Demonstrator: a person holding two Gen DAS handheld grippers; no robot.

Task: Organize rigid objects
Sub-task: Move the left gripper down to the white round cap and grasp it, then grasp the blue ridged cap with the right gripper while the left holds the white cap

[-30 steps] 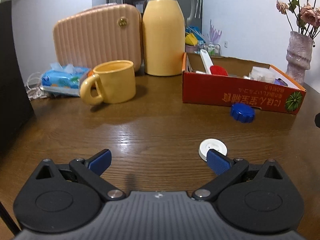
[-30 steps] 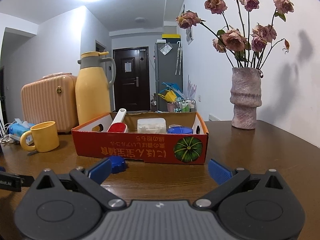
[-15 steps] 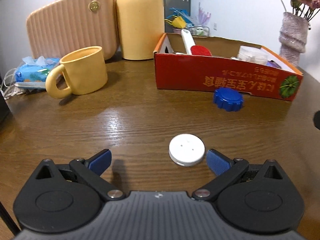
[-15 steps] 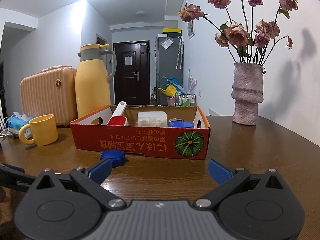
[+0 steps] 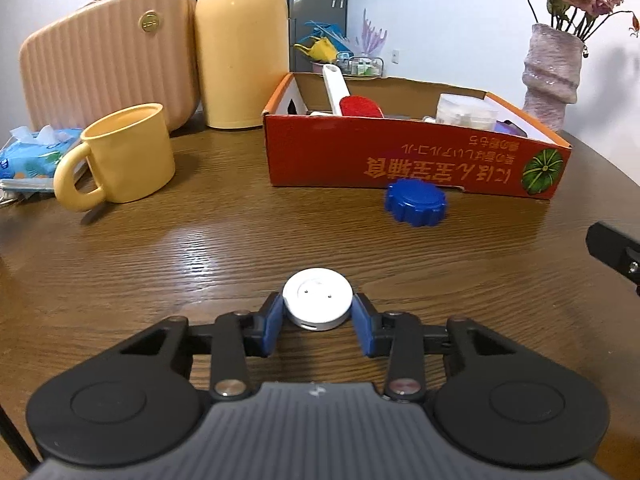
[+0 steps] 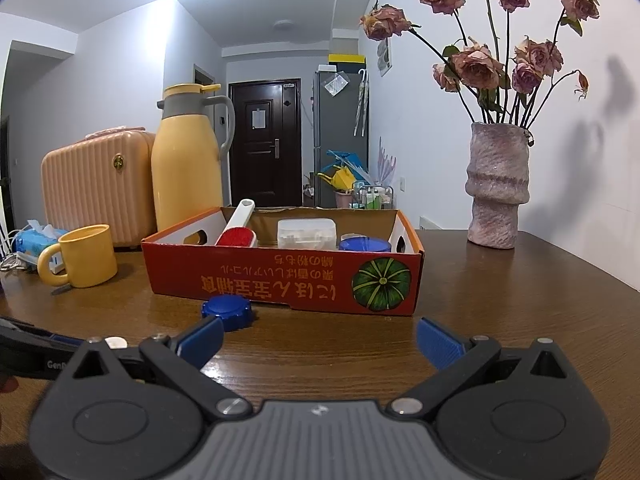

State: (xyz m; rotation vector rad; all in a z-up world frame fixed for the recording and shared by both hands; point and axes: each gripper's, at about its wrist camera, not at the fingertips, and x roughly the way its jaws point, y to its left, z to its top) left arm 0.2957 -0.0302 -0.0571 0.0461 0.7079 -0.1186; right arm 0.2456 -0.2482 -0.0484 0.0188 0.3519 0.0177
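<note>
Your left gripper [image 5: 318, 318] now sits further forward than a second ago, and its jaws, wide apart then, are closing on the white round disc [image 5: 317, 303], pads touching its sides.

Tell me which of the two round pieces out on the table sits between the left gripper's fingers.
The flat white disc. The left gripper is closing, its blue pads at the disc's two sides. The ridged blue cap lies apart, close in front of the red box.

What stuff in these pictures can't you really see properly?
- White disc: in the right wrist view the right gripper's own body hides nearly all of it.
- Box floor: hidden by its front wall in both views.
- Tissue pack: cut off by the left wrist view's edge.
- Left gripper: jaws closing around the disc; contact too close to judge.
</note>
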